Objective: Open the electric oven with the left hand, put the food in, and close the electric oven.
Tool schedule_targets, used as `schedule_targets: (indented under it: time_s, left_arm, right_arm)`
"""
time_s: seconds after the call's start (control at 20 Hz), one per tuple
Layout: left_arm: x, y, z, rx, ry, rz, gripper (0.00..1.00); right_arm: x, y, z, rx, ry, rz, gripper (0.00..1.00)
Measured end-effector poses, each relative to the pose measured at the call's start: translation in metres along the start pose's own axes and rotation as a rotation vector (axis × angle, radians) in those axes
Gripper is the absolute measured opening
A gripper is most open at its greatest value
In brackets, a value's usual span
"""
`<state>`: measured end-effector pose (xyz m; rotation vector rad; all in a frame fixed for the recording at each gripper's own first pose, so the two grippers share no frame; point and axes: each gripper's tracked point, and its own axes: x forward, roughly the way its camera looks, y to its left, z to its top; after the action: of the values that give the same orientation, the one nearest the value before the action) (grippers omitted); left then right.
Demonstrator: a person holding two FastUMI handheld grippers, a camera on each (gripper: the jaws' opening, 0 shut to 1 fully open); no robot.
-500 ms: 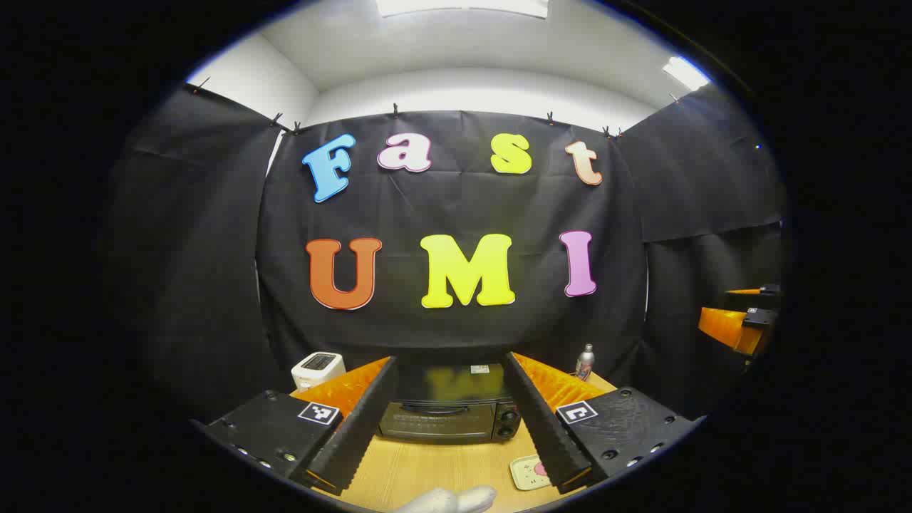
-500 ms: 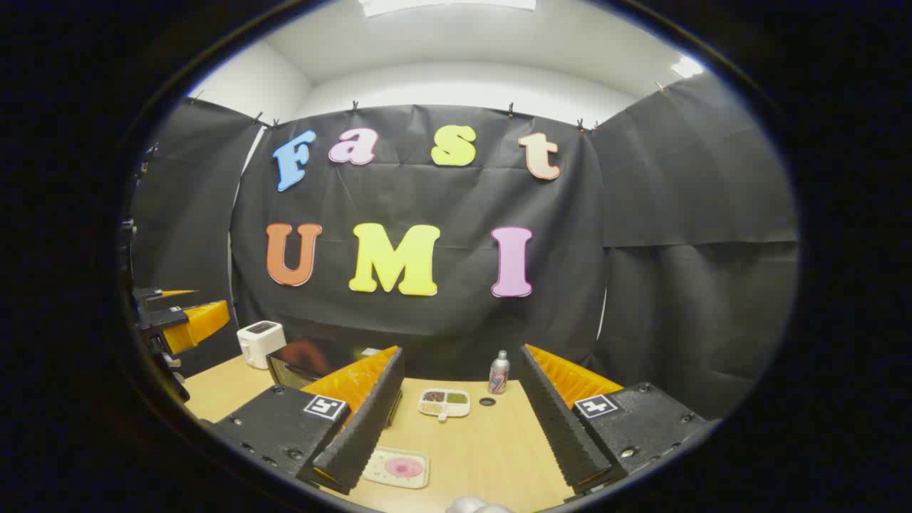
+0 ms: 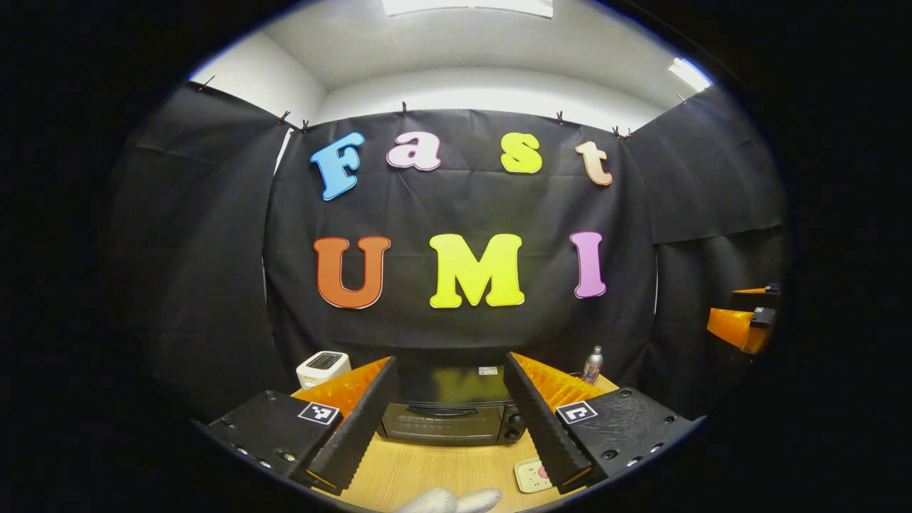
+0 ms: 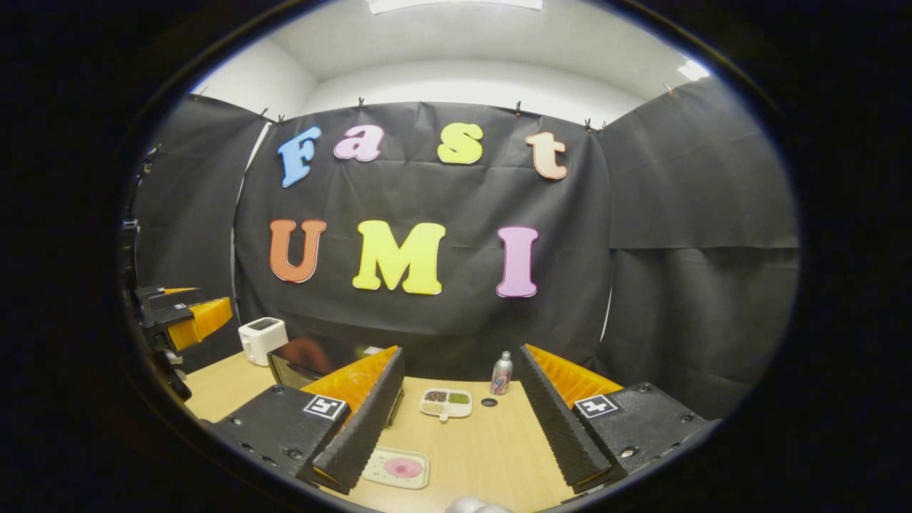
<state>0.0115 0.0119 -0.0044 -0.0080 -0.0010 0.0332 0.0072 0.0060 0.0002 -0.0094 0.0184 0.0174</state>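
The left gripper (image 3: 445, 420) hangs above the wooden table (image 3: 427, 470) with its fingers spread wide and nothing between them. Straight ahead, framed by those fingers, sits the black electric oven (image 3: 449, 410) at the back of the table, its door shut and its handle across the top of the glass. A white toaster (image 3: 322, 368) stands to the oven's left by the booth wall, and a small spray bottle (image 3: 591, 364) stands to its right. A pale tray (image 3: 531, 474) with pink food lies on the table near the left gripper's right finger, partly hidden by it.

The right gripper (image 4: 459, 420) is also spread and empty, held over the table. In the right gripper view the tray (image 4: 395, 467) with the pink food (image 4: 403, 467) lies just beside its left finger; farther back are a divided dish (image 4: 445, 402) of small foods, the bottle (image 4: 501, 373) and a dark round spot. The oven (image 4: 313, 360) stands partly behind the left finger.
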Motion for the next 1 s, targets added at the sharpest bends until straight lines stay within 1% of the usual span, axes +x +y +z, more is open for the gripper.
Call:
schedule_targets:
  time_s: [0.1, 0.15, 0.2, 0.25, 0.35, 0.45, 0.5, 0.55, 0.65, 0.85, 0.9, 0.95, 1.0]
  left_arm:
    - [0.005, 0.001, -0.005, 0.006, 0.001, 0.001, 0.95]
    - [0.009, 0.000, -0.007, 0.005, 0.004, -0.003, 0.95]
    - [0.013, -0.002, -0.010, 0.002, 0.010, -0.008, 0.95]
    - [0.018, -0.003, -0.012, -0.002, 0.009, -0.014, 0.95]
    - [0.031, -0.005, -0.017, -0.003, 0.009, -0.020, 0.95]
    - [0.050, -0.006, -0.023, 0.001, 0.008, -0.024, 0.95]
    - [0.058, -0.006, -0.028, 0.003, 0.013, -0.027, 0.95]
    - [0.069, -0.007, -0.033, 0.006, 0.014, -0.032, 0.95]
    - [0.088, -0.008, -0.046, 0.008, 0.025, -0.036, 0.95]
    - [0.132, -0.007, -0.091, 0.009, 0.090, -0.029, 0.95]
    - [0.142, -0.005, -0.102, 0.007, 0.102, -0.027, 1.00]
    - [0.151, -0.002, -0.113, 0.011, 0.112, -0.024, 1.00]
    - [0.162, 0.002, -0.126, 0.020, 0.132, -0.012, 0.95]
  right_arm:
    - [0.001, 0.001, -0.001, 0.001, 0.005, 0.000, 0.98]
    - [0.002, 0.001, -0.001, 0.003, 0.007, 0.000, 1.00]
    - [0.002, 0.000, -0.001, 0.006, 0.009, -0.002, 1.00]
    - [0.002, -0.001, 0.000, 0.007, 0.011, -0.004, 0.98]
    - [0.001, -0.002, 0.000, 0.003, 0.015, -0.010, 0.98]
    - [-0.001, -0.007, 0.002, -0.002, 0.018, -0.024, 0.98]
    - [-0.002, -0.010, 0.002, -0.004, 0.021, -0.034, 1.00]
    - [-0.003, -0.013, 0.001, -0.005, 0.026, -0.043, 0.98]
    - [-0.005, -0.019, 0.000, -0.002, 0.038, -0.062, 0.98]
    - [-0.010, -0.032, -0.007, -0.004, 0.072, -0.107, 0.98]
    - [-0.009, -0.035, -0.009, -0.005, 0.081, -0.118, 0.98]
    - [-0.009, -0.037, -0.011, -0.005, 0.090, -0.126, 0.98]
    - [-0.009, -0.038, -0.013, -0.005, 0.099, -0.130, 0.98]
